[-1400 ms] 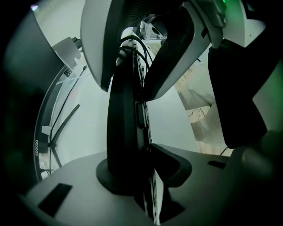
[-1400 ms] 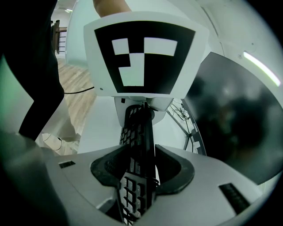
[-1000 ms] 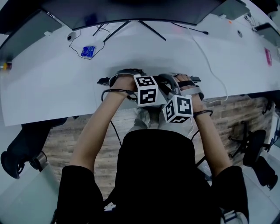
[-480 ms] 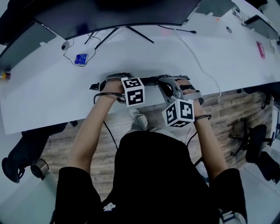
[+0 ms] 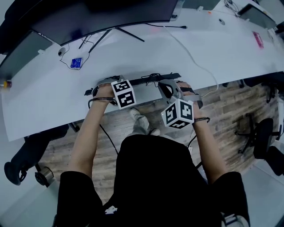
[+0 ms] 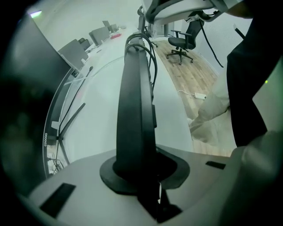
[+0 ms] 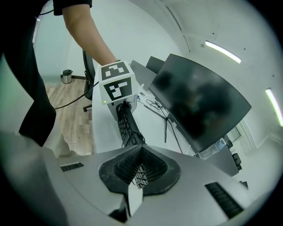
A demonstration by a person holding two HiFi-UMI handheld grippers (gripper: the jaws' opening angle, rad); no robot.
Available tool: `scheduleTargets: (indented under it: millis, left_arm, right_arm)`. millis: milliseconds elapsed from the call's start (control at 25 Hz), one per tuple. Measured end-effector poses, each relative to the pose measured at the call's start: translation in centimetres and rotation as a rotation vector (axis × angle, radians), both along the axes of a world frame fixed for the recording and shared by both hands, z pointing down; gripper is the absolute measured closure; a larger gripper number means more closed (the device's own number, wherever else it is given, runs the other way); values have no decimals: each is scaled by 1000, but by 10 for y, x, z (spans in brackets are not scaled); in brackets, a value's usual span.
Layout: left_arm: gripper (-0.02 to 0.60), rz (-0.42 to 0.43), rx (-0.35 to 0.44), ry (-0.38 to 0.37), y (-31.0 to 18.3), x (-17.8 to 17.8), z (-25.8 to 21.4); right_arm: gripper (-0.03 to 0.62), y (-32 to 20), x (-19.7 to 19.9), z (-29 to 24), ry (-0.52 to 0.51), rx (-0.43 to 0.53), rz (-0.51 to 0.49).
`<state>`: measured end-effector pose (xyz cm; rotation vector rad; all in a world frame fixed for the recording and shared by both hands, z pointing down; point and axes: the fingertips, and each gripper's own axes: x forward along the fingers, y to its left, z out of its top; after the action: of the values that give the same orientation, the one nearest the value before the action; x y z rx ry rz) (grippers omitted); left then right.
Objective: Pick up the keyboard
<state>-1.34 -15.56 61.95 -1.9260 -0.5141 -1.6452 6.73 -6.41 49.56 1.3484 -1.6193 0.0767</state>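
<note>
Black slim keyboard (image 5: 146, 80) lies along the near edge of the long white desk (image 5: 133, 53), at 12 o'clock from the person, showing as a thin bar. The left gripper (image 5: 103, 85) is clamped on its 9 o'clock end, and its jaws have just been closing onto it. The right gripper (image 5: 171, 86) is clenched on the 3 o'clock end. A dark wide monitor (image 5: 88, 13) stands beyond, at 11 o'clock.

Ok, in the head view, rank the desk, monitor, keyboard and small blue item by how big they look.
1. desk, the largest by far
2. monitor, though the frame's top edge cuts it off
3. keyboard, showing only as a thin dark strip
4. blue item, the smallest
</note>
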Motion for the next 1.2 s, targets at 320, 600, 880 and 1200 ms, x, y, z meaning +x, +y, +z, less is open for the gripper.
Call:
scheduleTargets:
  millis: [320,600,880,1200]
  left_arm:
    - [505,-61,6,72,21,-12,-18]
    - [505,-222,-63,263,35,-14,-54]
    - [505,-387,-84,486,46,-22,-103]
    - [505,-476,-59,643,57,-44,-156]
  right_arm:
    - [588,25,7,-18,-46,77,74]
    - [588,36,2,-60,-190,231,158]
    - [588,53,-1,-90,-249,344,196]
    - [588,75,-8,-118,-262,404,186]
